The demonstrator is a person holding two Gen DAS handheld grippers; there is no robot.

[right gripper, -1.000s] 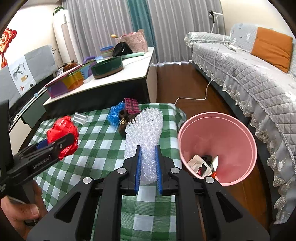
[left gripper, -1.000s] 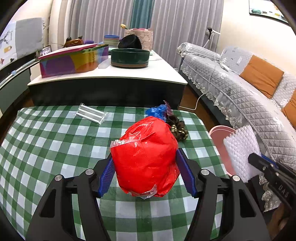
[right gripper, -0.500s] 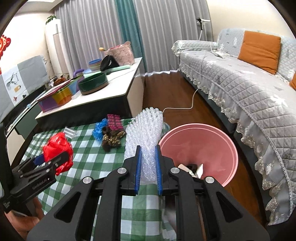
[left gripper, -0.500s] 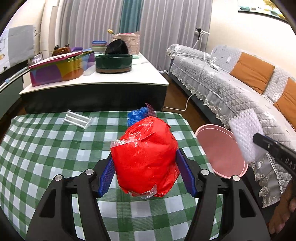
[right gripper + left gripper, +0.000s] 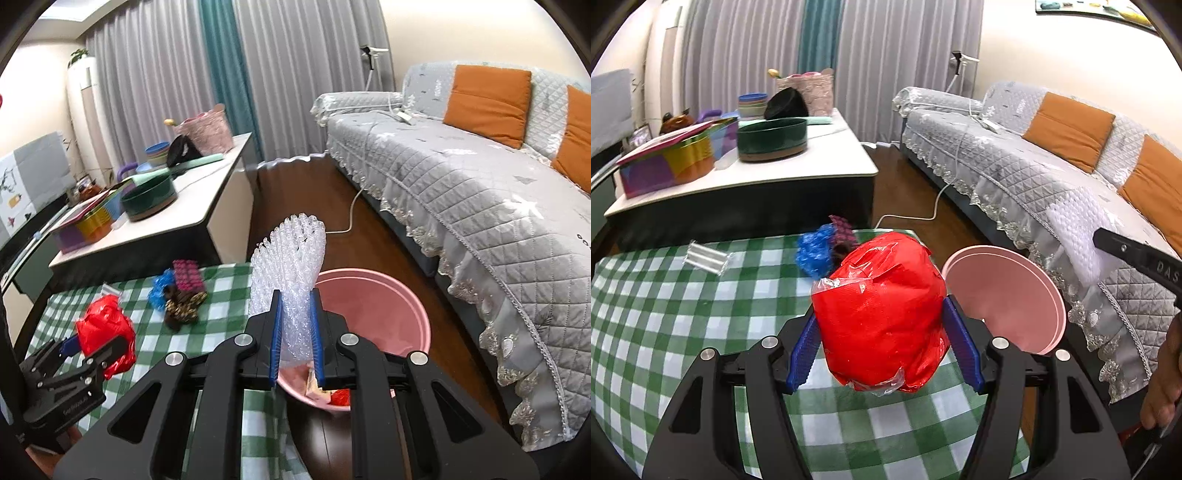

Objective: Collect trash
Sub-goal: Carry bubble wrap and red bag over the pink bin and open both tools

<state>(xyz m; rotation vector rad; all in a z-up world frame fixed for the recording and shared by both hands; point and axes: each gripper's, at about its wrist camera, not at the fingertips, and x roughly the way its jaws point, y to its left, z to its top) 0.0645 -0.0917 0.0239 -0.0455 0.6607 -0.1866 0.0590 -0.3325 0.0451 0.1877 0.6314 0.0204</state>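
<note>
My left gripper (image 5: 882, 347) is shut on a crumpled red plastic bag (image 5: 882, 314) and holds it above the right edge of the green checked table (image 5: 665, 314). My right gripper (image 5: 297, 339) is shut on a white bubble wrap sheet (image 5: 291, 258) and holds it upright over the near rim of the pink bin (image 5: 388, 306), which holds some scraps. The bin (image 5: 1008, 295) stands on the floor right of the table. The bag also shows in the right wrist view (image 5: 105, 328), and the bubble wrap in the left wrist view (image 5: 1075, 236).
On the table lie a blue wrapper (image 5: 812, 253), a dark scrunchie pile (image 5: 183, 299), a magenta piece (image 5: 188, 275) and a clear plastic packet (image 5: 707, 256). A white counter (image 5: 798, 170) with bowls and boxes stands behind. A grey sofa (image 5: 480, 192) runs along the right.
Both grippers have moved right towards the pink bin with their loads. The bubble wrap has gone from over the table to over the bin's rim. Both grips are unchanged.
</note>
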